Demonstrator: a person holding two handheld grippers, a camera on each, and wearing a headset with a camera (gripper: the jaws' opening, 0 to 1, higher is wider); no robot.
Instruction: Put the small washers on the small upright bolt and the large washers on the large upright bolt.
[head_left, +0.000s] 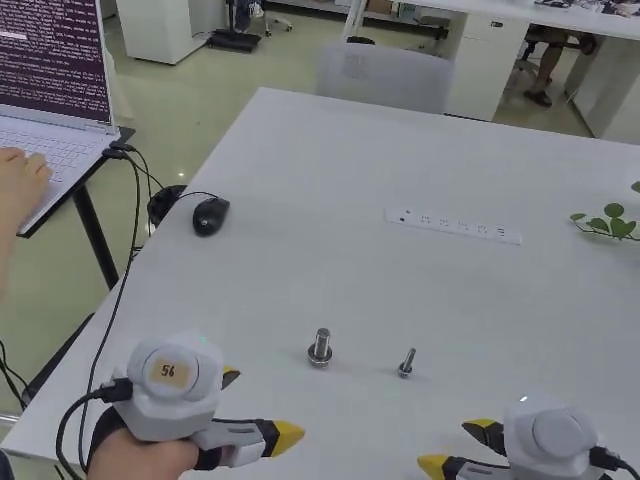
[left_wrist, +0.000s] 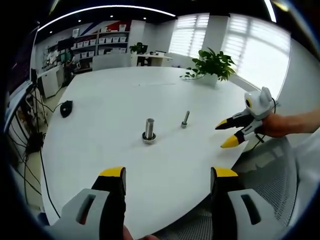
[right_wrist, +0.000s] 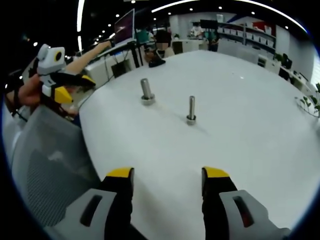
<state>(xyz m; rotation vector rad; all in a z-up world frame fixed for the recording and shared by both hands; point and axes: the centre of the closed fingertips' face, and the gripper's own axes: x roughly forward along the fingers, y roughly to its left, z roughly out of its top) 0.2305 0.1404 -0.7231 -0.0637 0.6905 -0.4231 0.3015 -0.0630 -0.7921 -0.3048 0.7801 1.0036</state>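
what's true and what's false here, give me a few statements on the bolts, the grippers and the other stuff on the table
1. Both grippers are open. True: the jaws of the left gripper and the right gripper stand apart with nothing between them.
2. The large bolt lies on its side. False: it stands upright on the table.
3. A mouse sits on the table. True.
4. In the head view the small bolt stands left of the large one. False: it stands to its right.
5. The power strip lies beyond the bolts. True.
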